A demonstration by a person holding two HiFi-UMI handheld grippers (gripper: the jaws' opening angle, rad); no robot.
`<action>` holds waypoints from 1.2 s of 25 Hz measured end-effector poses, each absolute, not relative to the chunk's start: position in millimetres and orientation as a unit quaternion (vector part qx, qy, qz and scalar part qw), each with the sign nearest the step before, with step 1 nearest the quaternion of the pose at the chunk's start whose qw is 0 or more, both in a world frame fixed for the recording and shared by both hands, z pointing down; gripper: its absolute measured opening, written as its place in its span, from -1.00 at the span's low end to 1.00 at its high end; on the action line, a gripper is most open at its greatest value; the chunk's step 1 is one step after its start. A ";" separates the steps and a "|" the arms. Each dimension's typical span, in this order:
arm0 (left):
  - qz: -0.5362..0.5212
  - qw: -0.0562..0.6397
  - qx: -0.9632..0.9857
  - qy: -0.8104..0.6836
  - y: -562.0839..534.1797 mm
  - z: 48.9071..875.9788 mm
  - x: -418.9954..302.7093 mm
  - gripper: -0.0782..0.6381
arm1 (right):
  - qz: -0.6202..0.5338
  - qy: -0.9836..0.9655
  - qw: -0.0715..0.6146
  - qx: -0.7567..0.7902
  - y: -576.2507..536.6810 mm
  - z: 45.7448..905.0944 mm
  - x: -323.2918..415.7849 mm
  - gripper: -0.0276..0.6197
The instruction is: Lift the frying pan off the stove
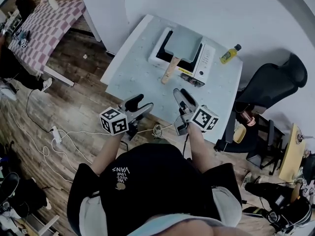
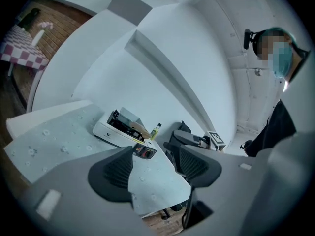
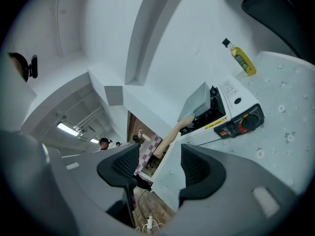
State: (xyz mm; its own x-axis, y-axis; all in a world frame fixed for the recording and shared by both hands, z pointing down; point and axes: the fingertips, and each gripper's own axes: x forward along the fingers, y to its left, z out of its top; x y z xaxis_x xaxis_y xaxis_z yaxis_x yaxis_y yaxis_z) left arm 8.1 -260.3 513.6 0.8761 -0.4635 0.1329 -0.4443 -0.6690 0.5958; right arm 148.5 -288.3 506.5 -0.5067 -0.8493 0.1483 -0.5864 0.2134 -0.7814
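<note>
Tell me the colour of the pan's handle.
The handle is pale wood-tan; the head view shows it best.

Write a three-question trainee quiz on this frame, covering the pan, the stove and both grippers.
1. True or false: the pan sits on the stove.
2. What is between the right gripper jaws? A the pan; B a spatula; C nothing.
3. Fill in: the left gripper has its jaws ___.

Key: 1 true; 2 C; 3 apart.
</note>
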 end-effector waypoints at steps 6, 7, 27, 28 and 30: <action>-0.016 0.324 0.915 -0.239 -301.3 507.3 38.0 0.00 | -0.431 0.766 0.173 -0.445 -329.0 511.3 157.0 -0.15; -0.015 0.325 0.914 -0.242 -308.5 507.7 41.2 0.00 | -0.438 0.765 0.175 -0.439 -334.4 513.2 157.2 -0.16; -0.010 0.471 0.868 -0.156 -373.9 525.8 106.6 0.04 | -0.567 0.712 0.235 -0.341 -418.5 551.1 150.5 -0.16; -0.010 0.477 0.865 -0.153 -375.7 527.5 108.2 0.04 | -0.572 0.709 0.238 -0.337 -421.3 552.7 149.9 -0.16; -0.004 0.486 0.862 -0.143 -377.5 530.9 111.7 0.04 | -0.584 0.700 0.240 -0.334 -426.1 556.8 149.0 -0.16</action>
State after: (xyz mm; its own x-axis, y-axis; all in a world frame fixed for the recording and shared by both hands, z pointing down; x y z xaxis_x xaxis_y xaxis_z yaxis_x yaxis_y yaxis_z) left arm 111.7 -377.5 530.9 0.9589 -0.2515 0.1317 -0.2428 -0.4865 0.8392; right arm 149.0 -426.1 556.8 -0.6623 -0.7473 0.0537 -0.1877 0.0961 -0.9775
